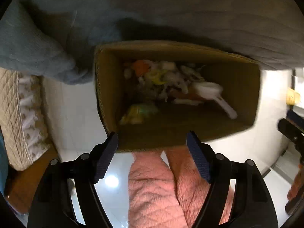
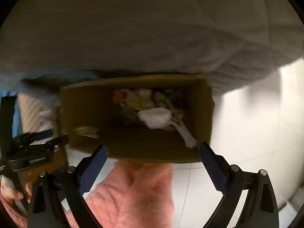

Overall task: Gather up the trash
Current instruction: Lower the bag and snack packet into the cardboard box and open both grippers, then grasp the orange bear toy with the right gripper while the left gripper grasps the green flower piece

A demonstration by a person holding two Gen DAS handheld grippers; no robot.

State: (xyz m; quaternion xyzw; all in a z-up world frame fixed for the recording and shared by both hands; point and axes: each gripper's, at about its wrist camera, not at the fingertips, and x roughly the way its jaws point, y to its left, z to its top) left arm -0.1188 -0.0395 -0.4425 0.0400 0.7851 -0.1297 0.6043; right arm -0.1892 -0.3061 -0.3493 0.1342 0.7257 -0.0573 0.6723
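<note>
The trash [image 1: 167,81] lies in a heap at the bottom of an open cardboard box [image 1: 106,95], mostly toward its far side; the heap is blurred, but a white scoop with a handle [image 1: 210,93], an orange scrap [image 1: 140,66] and a yellow-green wrapper [image 1: 136,112] near the left wall can be made out. The box stands on a white tiled floor [image 1: 76,114], with its far edge against grey bedding [image 1: 171,9]. The left gripper [image 1: 152,138] points down over the near edge of the box, fingers spread apart with nothing between them. The right gripper [image 2: 153,151] points down over the same near edge, fingers spread wide and empty. Pink quilted trouser legs [image 1: 152,190] of the person show below the box in both views. A beige quilted cover [image 1: 17,114] lies at the left.
</note>
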